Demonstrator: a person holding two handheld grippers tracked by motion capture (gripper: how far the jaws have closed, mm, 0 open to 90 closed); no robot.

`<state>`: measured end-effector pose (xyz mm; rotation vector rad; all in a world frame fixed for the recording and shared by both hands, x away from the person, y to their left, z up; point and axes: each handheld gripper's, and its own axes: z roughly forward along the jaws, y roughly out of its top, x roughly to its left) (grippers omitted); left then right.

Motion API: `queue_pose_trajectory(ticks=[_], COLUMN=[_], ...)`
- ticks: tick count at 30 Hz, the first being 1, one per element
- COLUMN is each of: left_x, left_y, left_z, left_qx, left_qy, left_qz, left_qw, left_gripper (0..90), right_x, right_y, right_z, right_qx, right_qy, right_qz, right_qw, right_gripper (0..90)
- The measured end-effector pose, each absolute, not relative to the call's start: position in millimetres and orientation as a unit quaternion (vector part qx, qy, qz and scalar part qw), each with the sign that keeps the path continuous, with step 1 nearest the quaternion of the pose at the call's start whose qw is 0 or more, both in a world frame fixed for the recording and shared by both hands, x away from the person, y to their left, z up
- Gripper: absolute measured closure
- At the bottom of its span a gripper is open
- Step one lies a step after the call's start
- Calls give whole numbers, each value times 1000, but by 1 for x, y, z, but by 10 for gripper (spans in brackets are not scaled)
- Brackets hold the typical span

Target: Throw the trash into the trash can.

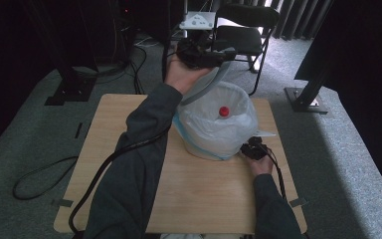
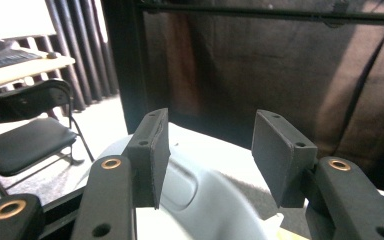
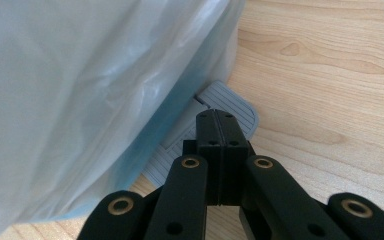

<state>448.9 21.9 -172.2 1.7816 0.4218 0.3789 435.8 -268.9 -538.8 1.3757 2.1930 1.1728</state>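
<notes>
The right gripper (image 3: pixel 219 125) presses, jaws shut, on the pedal (image 3: pixel 225 117) of the lined pedal bin (image 1: pixel 214 132) beside it; the left gripper (image 2: pixel 210 155), jaws apart, straddles the raised lid (image 2: pixel 200 200). Hold the pedal down squarely so the lid cannot drop

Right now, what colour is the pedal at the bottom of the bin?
Grey with ribbed lines; the pedal shows best in the right gripper view.

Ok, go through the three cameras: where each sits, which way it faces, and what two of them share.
High view: above the person's side, looking forward and down at the table; both forearms show.
Left gripper view: rides the left gripper, raised, facing chair and curtain; open jaws over the bin lid.
Right gripper view: rides the right gripper, low, shut jaws over the pedal.
Shared: bag-lined bin.
</notes>
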Motion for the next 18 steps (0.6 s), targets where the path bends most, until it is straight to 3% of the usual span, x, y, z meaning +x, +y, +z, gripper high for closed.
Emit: queue_pose_trajectory(ticks=[9,18], left_x=[452,463], left_y=[74,99], left_z=[-185,-212], left_qx=[748,738], left_qy=[221,260], left_qz=[183,176], left_qw=[598,598], left_gripper=[472,465], right_x=[436,436], right_y=[-268,-268], right_z=[-539,-539], right_qx=[478,479], right_qy=[763,762], right_qz=[407,408], right_qw=[151,151], right_gripper=[900,900])
